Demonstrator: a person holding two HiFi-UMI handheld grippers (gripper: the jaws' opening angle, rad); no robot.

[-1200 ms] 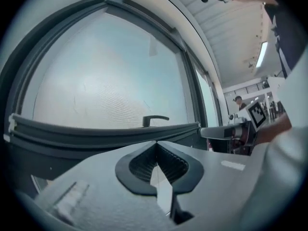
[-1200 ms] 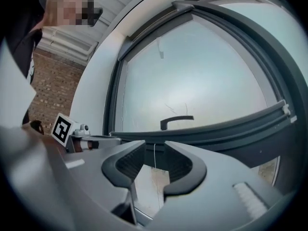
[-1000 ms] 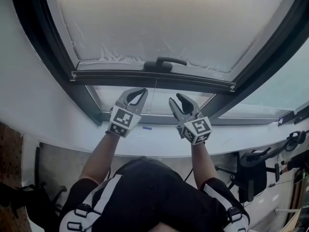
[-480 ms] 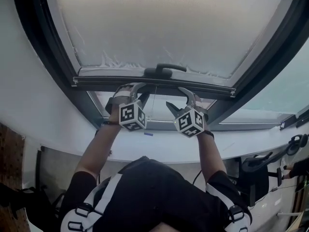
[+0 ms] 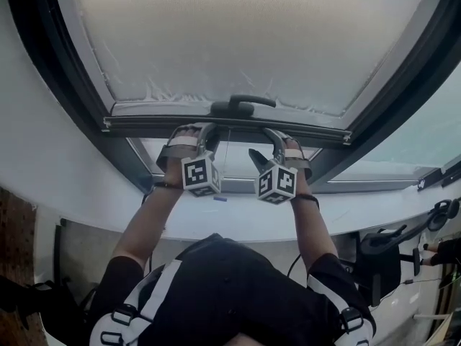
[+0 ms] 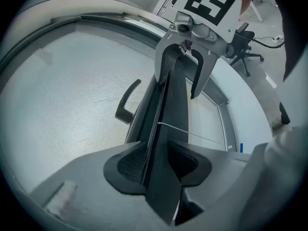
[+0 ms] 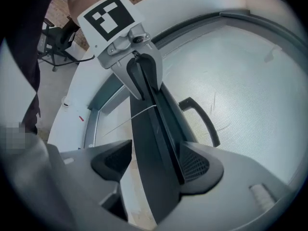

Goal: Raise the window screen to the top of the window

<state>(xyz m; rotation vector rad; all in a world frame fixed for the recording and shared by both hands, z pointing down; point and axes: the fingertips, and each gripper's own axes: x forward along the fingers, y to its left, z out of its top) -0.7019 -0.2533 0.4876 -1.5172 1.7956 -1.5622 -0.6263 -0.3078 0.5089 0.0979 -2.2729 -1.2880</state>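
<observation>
The window screen [image 5: 238,34] is pale mesh that fills the upper window. It ends in a dark bottom bar [image 5: 310,130] with a black handle [image 5: 241,105] at its middle. My left gripper [image 5: 207,132] straddles the bar just left of the handle. In the left gripper view the bar [image 6: 166,129] runs between that gripper's [image 6: 159,160] pads, which lie close on each side, open. My right gripper [image 5: 265,141] straddles the bar to the right. Its [image 7: 156,162] jaws are opening: one pad is against the bar [image 7: 154,129] and a gap shows at the other.
A dark window frame [image 5: 57,71] slants down both sides. Below the bar are bare glass, a thin white cord [image 6: 178,128] and the white sill [image 5: 238,220] with a small blue mark [image 5: 220,199]. An office chair [image 5: 382,254] stands at the lower right.
Both grippers have moved up from over the sill to the screen's bottom bar and rolled, so their marker cubes now face me. Their jaws now sit around the bar.
</observation>
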